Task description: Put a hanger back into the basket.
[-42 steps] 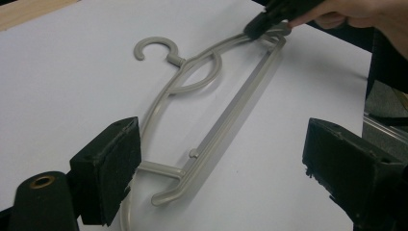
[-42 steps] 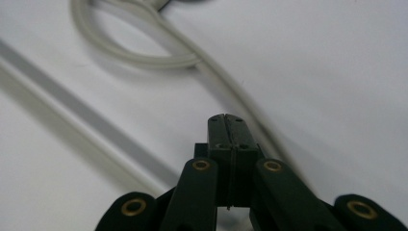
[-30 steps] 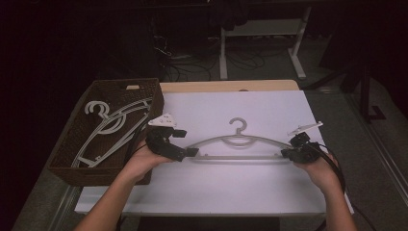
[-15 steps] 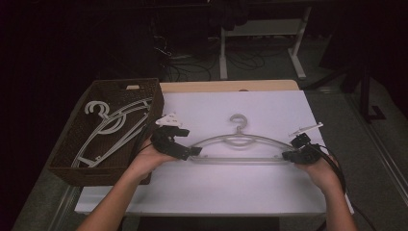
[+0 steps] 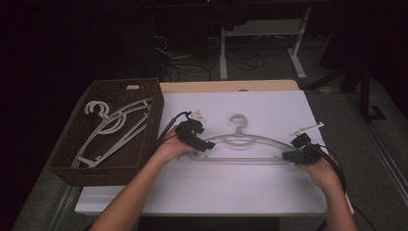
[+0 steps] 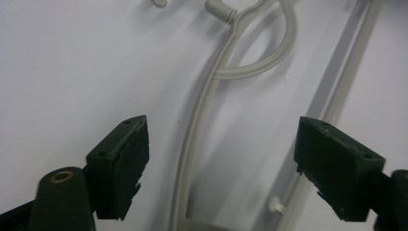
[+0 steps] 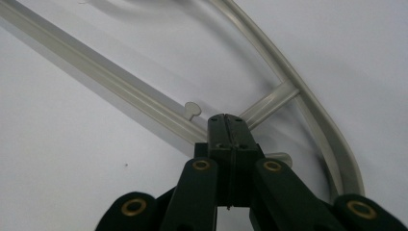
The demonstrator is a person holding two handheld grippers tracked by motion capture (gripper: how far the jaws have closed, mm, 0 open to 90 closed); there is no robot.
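A dark room surrounds the white table (image 5: 240,192). The left gripper (image 5: 195,134), jaws wide and just narrowing, straddles the clear hanger (image 5: 250,142), which runs nine to three o'clock toward the right gripper (image 5: 300,153), pinched shut at its far end.

Dark room, cables (image 5: 187,67) on floor (image 5: 337,53)

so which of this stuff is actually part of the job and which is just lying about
In the job:
- clear hanger on the white table
- left tongs, open astride its arm
- right tongs, shut at its other end

Lying about:
- brown basket
- white hangers inside it
- desk legs behind
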